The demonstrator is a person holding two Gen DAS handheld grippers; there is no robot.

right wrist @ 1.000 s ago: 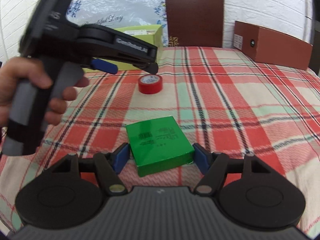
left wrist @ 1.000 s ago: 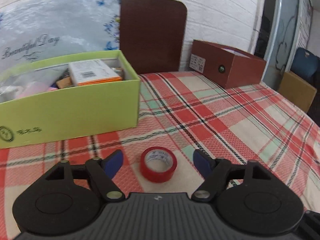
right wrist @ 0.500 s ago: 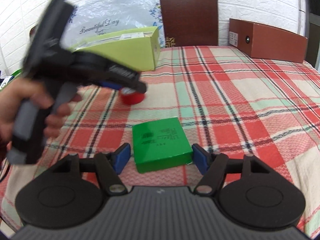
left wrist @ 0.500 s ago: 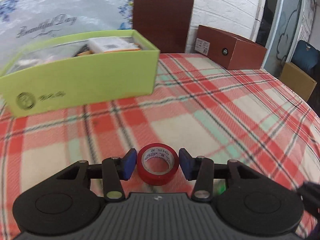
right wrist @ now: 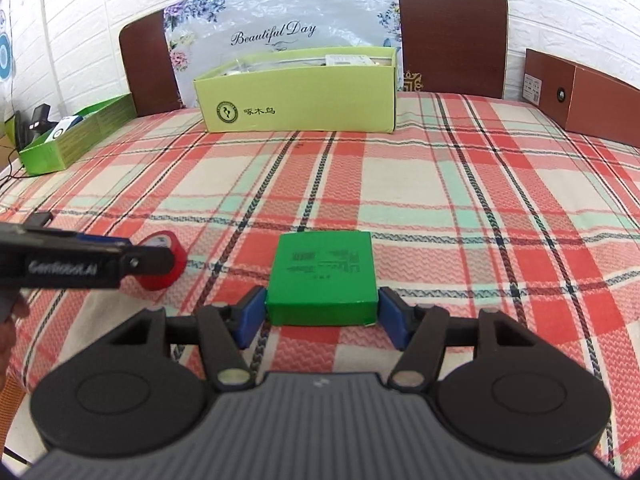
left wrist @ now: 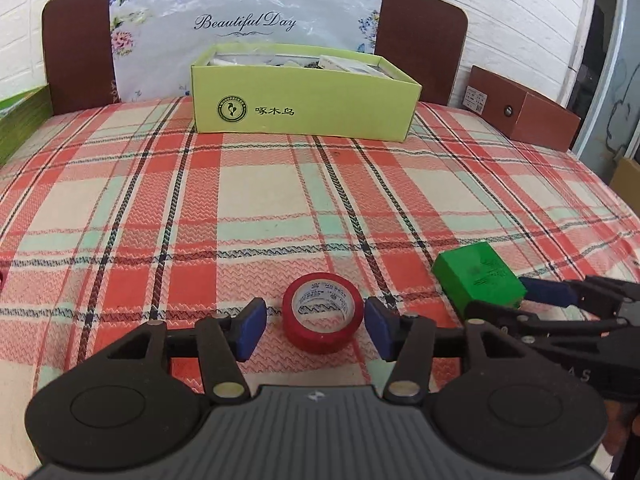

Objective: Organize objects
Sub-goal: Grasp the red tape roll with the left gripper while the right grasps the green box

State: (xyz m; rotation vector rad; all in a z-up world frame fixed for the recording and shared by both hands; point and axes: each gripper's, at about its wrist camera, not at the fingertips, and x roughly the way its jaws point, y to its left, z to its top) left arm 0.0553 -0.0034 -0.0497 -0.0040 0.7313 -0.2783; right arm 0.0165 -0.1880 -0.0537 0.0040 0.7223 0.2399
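A red tape roll (left wrist: 320, 336) lies flat on the plaid bed cover (left wrist: 256, 200), between the jaws of my left gripper (left wrist: 316, 326). Those jaws are opening: the right pad is almost at the roll and a gap shows on the left. A flat green box (right wrist: 324, 268) lies on the cover between the jaws of my right gripper (right wrist: 322, 316), which are closing, the pads right at its two sides. The left wrist view shows the green box (left wrist: 480, 276) to the right, with the right gripper (left wrist: 520, 304) around it. In the right wrist view, the left gripper (right wrist: 152, 256) partly hides the tape roll (right wrist: 176, 264).
A lime-green open box (left wrist: 304, 108) holding several items stands at the back by the headboard (left wrist: 420, 32). A brown box (left wrist: 520, 108) sits at the back right. A green tray (right wrist: 76, 136) lies at the left edge. A hand (right wrist: 8, 312) shows at far left.
The left gripper pulled back from the lime-green box, and the tape roll came with it toward the near side. Its jaws narrowed around the roll, then widened. The right jaws narrowed toward the green box.
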